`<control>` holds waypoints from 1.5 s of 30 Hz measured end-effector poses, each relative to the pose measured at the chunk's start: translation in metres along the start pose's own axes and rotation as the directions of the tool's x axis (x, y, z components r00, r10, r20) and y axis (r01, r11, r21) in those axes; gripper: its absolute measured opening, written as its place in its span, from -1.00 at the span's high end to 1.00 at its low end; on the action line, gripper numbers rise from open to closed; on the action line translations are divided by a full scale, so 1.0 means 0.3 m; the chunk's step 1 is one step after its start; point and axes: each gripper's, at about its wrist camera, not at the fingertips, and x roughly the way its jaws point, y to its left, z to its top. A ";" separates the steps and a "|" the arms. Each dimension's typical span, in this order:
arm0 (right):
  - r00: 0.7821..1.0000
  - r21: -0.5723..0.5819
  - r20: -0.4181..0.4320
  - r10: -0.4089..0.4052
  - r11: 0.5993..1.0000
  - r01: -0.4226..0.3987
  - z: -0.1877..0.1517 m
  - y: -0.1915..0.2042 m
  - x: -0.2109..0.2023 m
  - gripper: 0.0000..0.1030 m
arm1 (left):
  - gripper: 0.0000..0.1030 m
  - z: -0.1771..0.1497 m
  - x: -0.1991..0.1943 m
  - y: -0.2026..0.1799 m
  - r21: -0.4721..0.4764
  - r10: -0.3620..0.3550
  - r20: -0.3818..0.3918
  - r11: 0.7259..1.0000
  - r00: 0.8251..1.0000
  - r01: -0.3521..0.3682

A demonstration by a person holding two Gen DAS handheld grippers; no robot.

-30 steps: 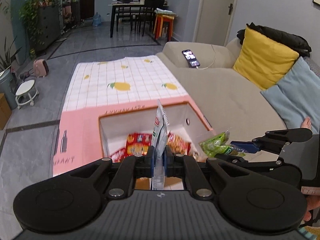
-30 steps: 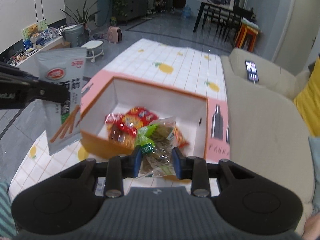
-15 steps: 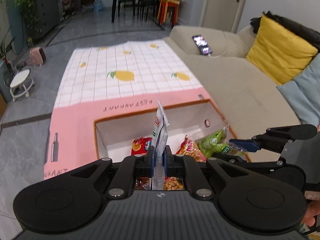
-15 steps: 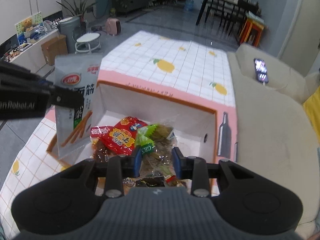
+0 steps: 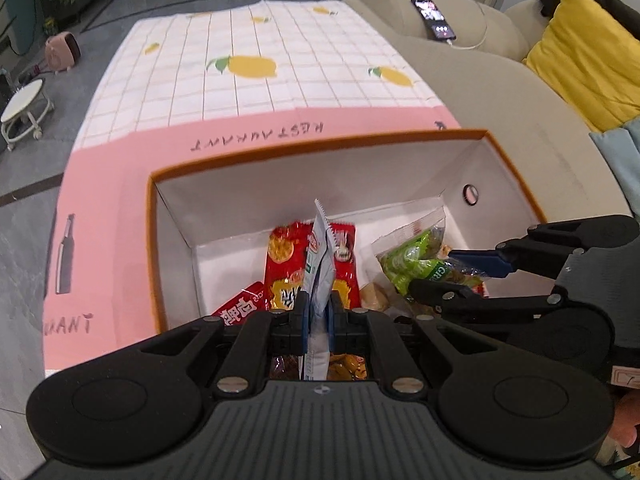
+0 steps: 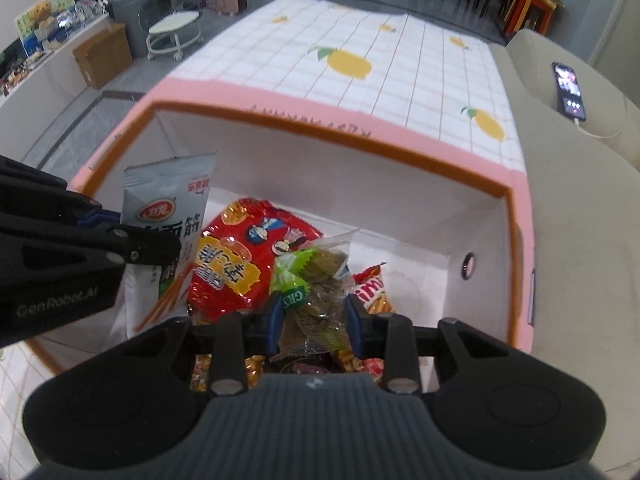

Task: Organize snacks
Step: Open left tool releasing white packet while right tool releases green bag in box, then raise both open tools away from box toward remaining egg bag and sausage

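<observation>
Left gripper: nearest the lens in the left wrist view, jaws clamped flat on a grey-white snack packet, held edge-on and upright above the box interior. In the right wrist view the same packet shows its printed face with red logo, pinched at the left side of the box.

Right gripper: jaws pressed on a clear-and-green snack bag, hanging over the middle of the box. From the left wrist view this gripper enters from the right, the green bag caught between its blue pads.

Box: white inside, orange rim, pink outer walls, a round hole in its right wall. Both held items sit within its opening.

Contents beneath the grippers: a large red snack pack lying flat, an orange-red packet to its right, further small wrappers partly hidden under the gripper bodies.

Tablecloth: pink border with lettering and bottle print, then a white grid with lemons, beyond the box.

Sofa: beige, right of the table, bearing a lit phone on a cable and a yellow cushion.

Floor, far left: a white round stool and a pink object of unclear kind.
</observation>
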 end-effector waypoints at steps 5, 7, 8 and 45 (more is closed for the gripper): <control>1.000 -0.010 -0.018 -0.004 1.000 0.004 0.009 -0.001 0.053 0.39 | 0.83 0.018 0.032 0.020 -0.008 0.003 0.008 1.000 1.000 -0.002; 1.000 -0.004 -0.023 -0.011 1.000 0.011 0.015 -0.006 0.070 0.36 | 0.81 0.025 0.041 0.032 -0.030 0.012 0.017 0.999 1.000 -0.012; 1.000 -0.001 -0.022 -0.015 1.000 0.015 0.016 -0.009 0.078 0.35 | 0.81 0.026 0.046 0.036 -0.038 0.018 0.020 0.999 1.000 -0.017; 0.991 0.037 0.121 -0.064 0.997 0.060 -0.068 0.015 -0.329 -0.72 | -0.13 -0.100 -0.374 -0.116 0.035 0.205 0.264 0.974 0.942 -0.222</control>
